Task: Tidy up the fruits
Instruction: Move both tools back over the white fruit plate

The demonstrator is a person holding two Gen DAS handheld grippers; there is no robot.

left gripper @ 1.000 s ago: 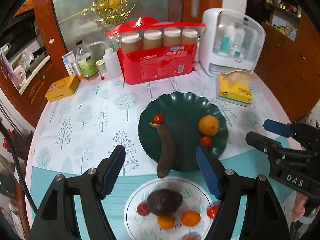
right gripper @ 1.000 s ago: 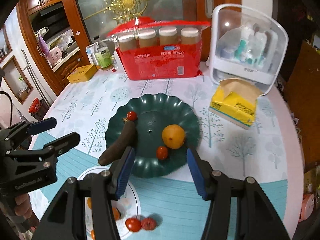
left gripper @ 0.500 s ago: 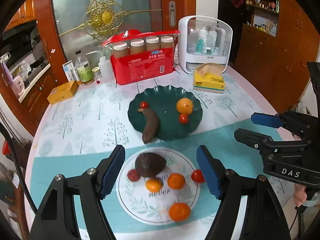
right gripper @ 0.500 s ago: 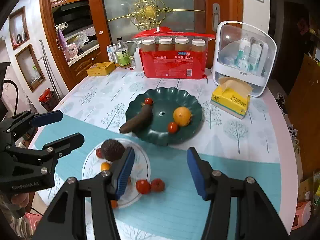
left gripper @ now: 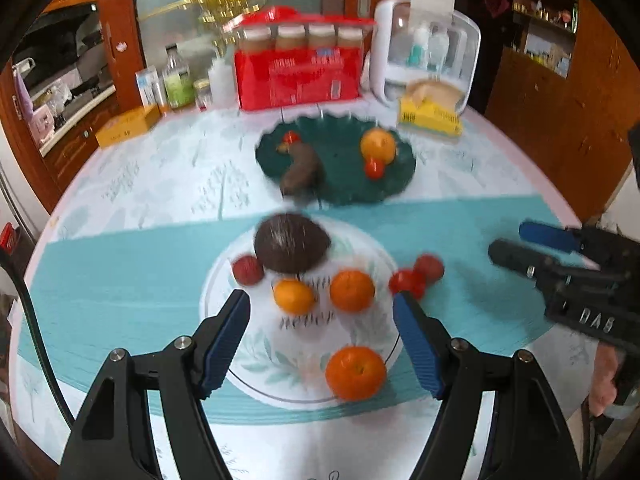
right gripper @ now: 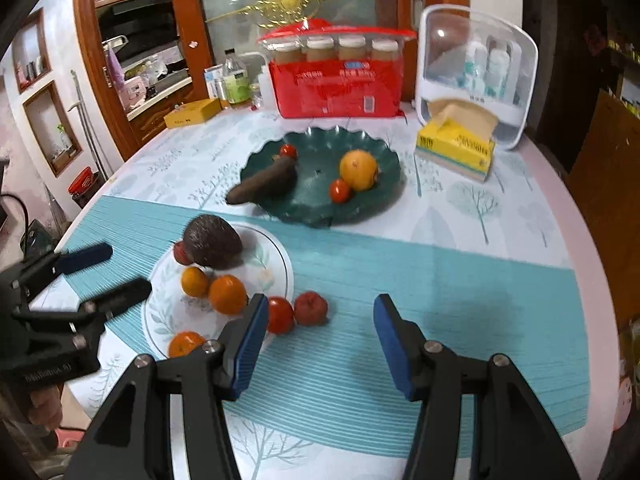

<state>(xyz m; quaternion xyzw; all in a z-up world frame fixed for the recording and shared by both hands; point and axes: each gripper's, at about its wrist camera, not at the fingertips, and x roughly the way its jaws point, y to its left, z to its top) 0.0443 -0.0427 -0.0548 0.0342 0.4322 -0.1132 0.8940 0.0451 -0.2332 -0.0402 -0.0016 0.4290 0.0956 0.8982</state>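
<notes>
Both grippers pulled back from green plate (right gripper: 320,204); left gripper (left gripper: 320,324) and right gripper (right gripper: 320,334) gaped, empty, over teal-striped tablecloth (right gripper: 440,280); wood cabinets behind.

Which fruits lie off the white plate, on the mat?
Two red fruits: a tomato and its duller neighbour sit on the mat, just outside the plate rim.

I see a white plate (right gripper: 276,258) on the teal mat holding a dark brown avocado (right gripper: 213,241), a small red fruit (right gripper: 180,252) tucked against it, and three oranges (right gripper: 227,294). Two red tomatoes (right gripper: 296,312) lie touching each other on the mat just beside its rim. Farther back, a green scalloped plate (right gripper: 384,184) carries a dark overripe banana (right gripper: 264,180), an orange fruit (right gripper: 358,165) and two small tomatoes (right gripper: 340,191).
</notes>
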